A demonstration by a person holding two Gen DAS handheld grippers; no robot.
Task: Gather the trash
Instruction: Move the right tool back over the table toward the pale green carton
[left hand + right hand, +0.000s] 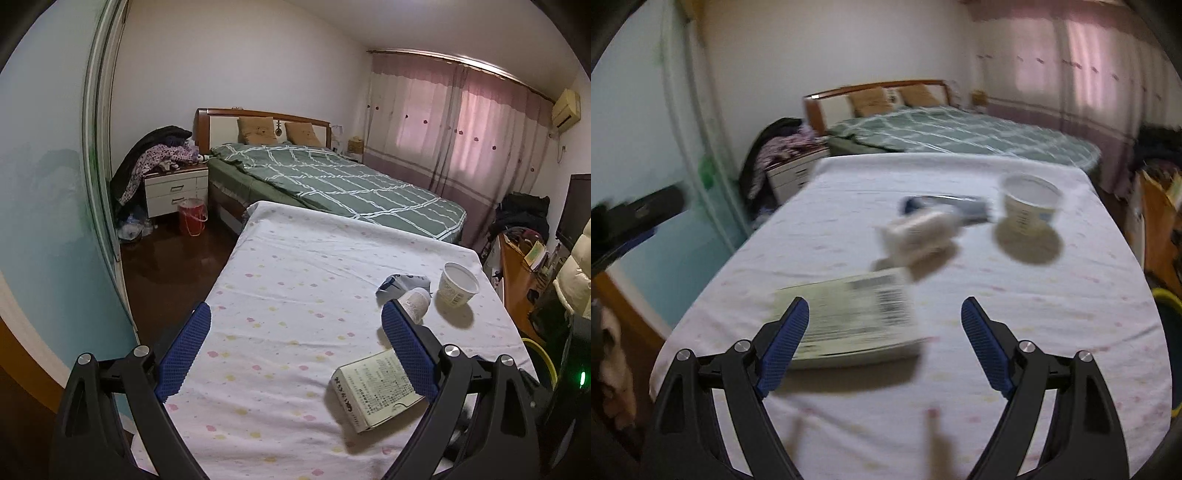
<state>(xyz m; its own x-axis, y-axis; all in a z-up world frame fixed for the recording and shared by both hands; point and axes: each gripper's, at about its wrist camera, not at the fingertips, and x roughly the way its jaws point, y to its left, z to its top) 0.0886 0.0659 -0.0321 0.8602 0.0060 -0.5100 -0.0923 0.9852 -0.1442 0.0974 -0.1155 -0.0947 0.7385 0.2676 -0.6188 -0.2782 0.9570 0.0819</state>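
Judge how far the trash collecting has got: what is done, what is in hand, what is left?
Done: nothing visibly. The box, tipped paper cup, white tub and blue-grey wrapper all lie on the cloth-covered table. In hand: nothing; the left gripper and right gripper have open, empty jaws. Left: all four pieces.

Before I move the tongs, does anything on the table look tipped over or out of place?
Yes: the small white paper cup lies on its side beside the upright white plastic tub; a crumpled blue-grey wrapper lies behind it.
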